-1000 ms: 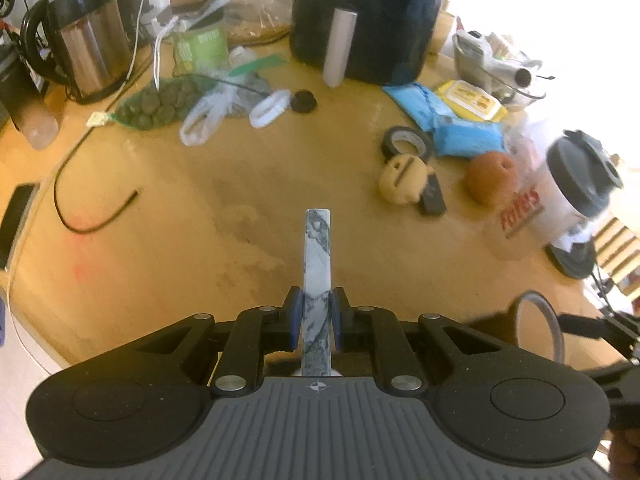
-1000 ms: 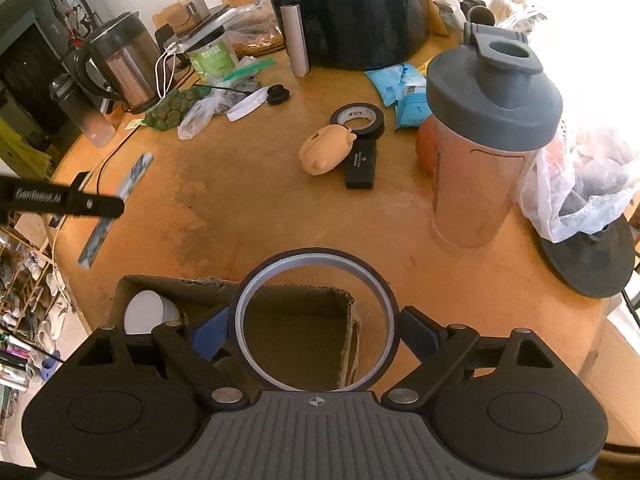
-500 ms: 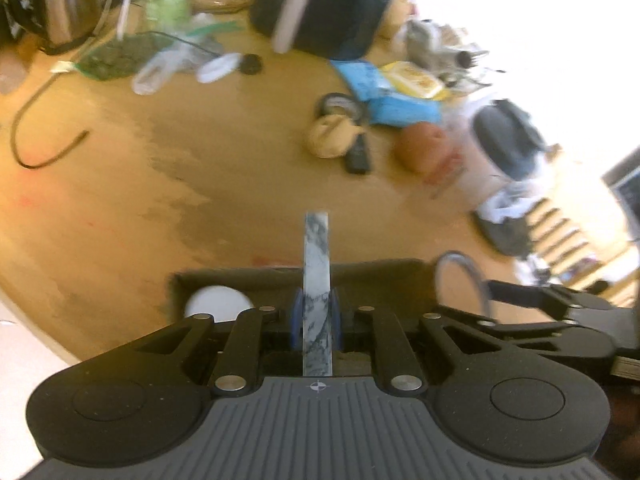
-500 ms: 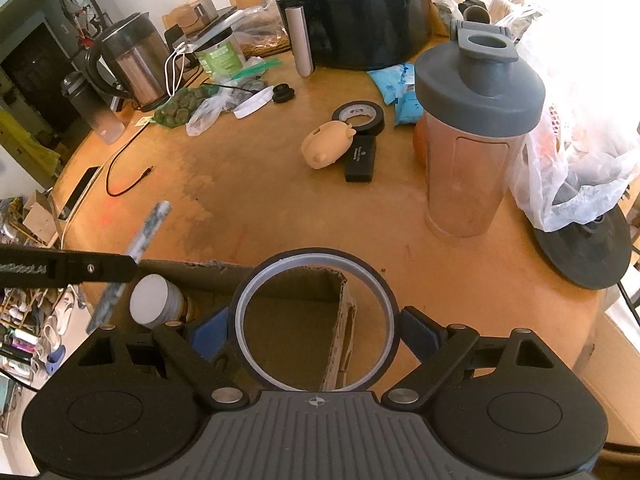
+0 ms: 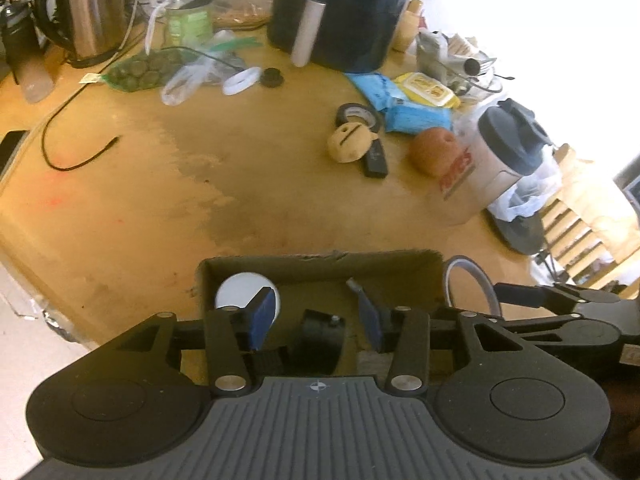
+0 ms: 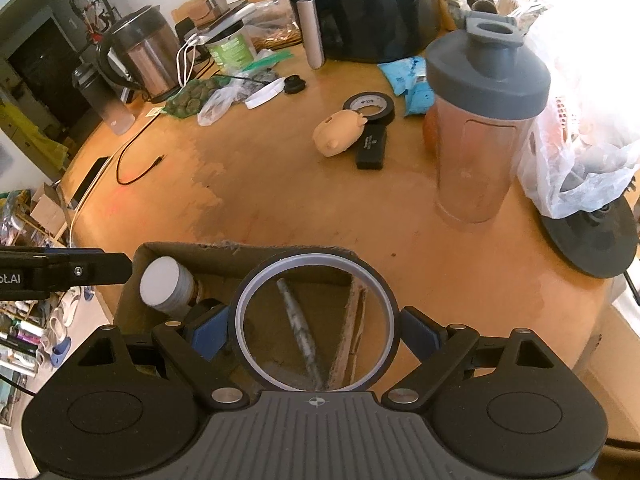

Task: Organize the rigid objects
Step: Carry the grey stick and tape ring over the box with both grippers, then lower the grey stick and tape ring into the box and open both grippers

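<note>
Holding the ring (image 6: 316, 320) across its width, my right gripper (image 6: 316, 326) hangs at the lower centre of its frame, directly above the cardboard box (image 6: 248, 254), so the coming drop is straight down. Through the hoop I see the marbled stick (image 6: 298, 330) lying in the box, long axis running diagonally from upper left to lower right, beside a white-capped jar (image 6: 164, 286) at the box's left end. My left gripper (image 5: 316, 318) sits over the same box, jaws spread wide and empty; I judge the right nearer.
</note>
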Tool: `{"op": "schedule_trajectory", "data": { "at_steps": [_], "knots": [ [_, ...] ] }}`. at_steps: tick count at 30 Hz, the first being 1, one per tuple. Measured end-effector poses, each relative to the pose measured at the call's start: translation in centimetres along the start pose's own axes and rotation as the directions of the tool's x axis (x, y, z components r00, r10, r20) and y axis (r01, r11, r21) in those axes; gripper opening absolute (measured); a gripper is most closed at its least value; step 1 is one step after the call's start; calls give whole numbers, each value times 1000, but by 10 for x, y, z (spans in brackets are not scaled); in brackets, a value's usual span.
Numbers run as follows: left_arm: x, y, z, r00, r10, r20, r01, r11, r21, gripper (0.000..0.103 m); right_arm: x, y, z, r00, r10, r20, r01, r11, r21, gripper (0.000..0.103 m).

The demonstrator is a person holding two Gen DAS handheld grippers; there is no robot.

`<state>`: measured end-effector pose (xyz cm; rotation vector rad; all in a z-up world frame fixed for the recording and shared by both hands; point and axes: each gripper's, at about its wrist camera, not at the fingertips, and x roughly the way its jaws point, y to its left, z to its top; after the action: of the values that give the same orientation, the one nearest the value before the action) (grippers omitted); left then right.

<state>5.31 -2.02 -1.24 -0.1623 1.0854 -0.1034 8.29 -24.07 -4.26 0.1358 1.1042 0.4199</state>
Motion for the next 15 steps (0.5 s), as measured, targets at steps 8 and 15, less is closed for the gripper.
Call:
{"op": "schedule_trajectory", "data": {
  "at_steps": [8, 15],
  "knots": [
    [-6, 10, -10, 998, 54, 6, -55, 998, 13, 46, 3, 16, 1, 1000, 11, 7, -11, 999, -33, 91],
    [-13, 26, -13, 998, 64, 15, -64, 998, -12, 46, 3, 34, 10, 999, 23, 33, -21, 997, -72, 92]
  ]
}}
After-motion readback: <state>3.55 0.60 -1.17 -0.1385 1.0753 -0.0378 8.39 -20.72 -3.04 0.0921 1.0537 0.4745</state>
